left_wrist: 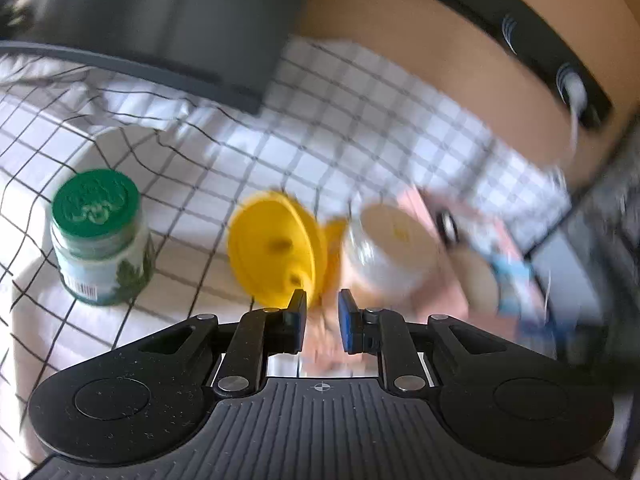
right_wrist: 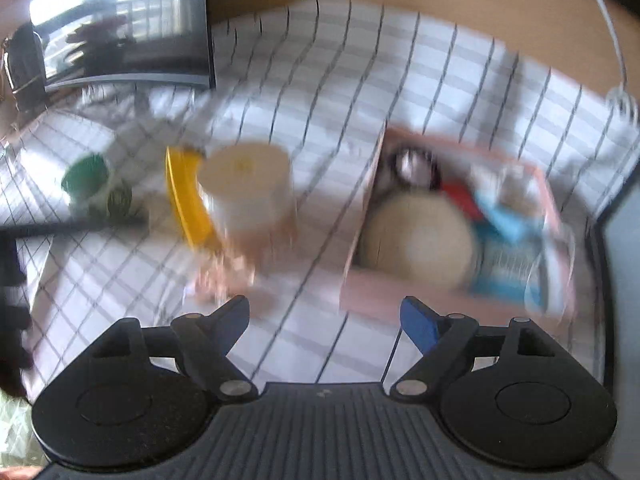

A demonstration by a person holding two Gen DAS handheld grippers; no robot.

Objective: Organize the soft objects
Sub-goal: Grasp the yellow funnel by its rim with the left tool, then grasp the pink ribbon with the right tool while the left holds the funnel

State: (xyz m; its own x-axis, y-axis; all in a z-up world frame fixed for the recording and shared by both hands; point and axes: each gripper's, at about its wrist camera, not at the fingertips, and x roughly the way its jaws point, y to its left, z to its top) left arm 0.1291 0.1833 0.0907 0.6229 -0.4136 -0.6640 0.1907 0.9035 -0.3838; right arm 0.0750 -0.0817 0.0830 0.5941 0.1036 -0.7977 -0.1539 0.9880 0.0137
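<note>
Two grippers over a checked cloth (right_wrist: pixel 320 80). On the right gripper (right_wrist: pixel 324 320), fingers spread wide with nothing between. On the left gripper (left_wrist: pixel 322 314), fingers drawn to a slim gap with a blurred peach thing (left_wrist: pixel 320 344) in it; cannot tell whether pinched or merely lying behind. Probably light and limp, so best taken by a bunched fold, not an edge. Just beyond, a white jar (right_wrist: pixel 244 184) with a yellow lid (right_wrist: pixel 184 196) leaning against it; hard, and easily toppled. Off to the right, a pink box (right_wrist: pixel 360 300) holding a round cream pad (right_wrist: pixel 420 236) and a blue item (right_wrist: pixel 504 264). Likely squashy, that pad: wants a wide grip across the middle. Farther left, a green-capped jar (right_wrist: pixel 88 180).
</note>
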